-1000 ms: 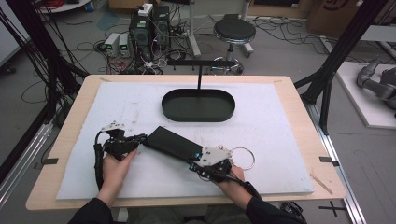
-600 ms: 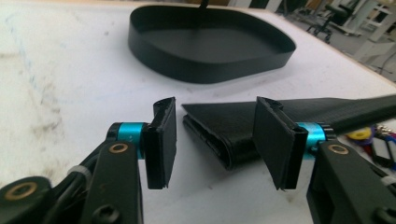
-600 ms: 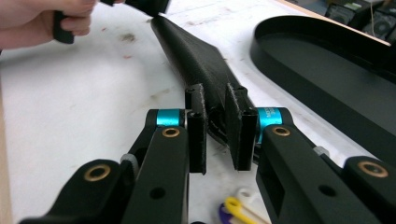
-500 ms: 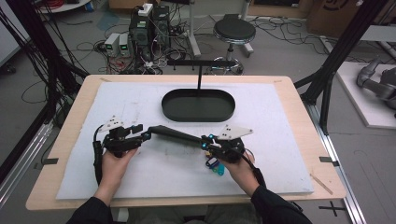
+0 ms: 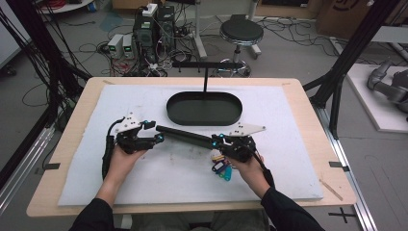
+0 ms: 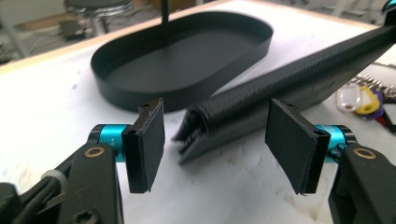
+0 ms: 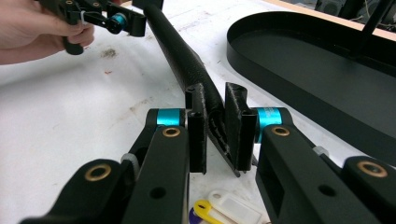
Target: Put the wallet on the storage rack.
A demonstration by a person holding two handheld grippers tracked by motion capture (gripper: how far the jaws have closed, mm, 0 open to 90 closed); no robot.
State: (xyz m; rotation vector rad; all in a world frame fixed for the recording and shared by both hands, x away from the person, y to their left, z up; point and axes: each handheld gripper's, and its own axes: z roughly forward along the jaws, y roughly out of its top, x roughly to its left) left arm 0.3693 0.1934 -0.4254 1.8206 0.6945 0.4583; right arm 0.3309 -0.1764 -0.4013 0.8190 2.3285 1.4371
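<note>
The rolled black pouch [image 5: 185, 136] looks light and limp, sagging unless pinched at its ends: right tongs [image 7: 215, 126] clamp one end, left tongs [image 6: 215, 140], just opening, straddle the other without touching.

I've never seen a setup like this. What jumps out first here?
A long black pouch stretches across the white mat between two hand-held grippers. The right gripper pinches one end; the left gripper, whose jaws have just been opening, stands open around the other. Behind lies an oval black tray, and coloured key tags sit by the right hand.
</note>
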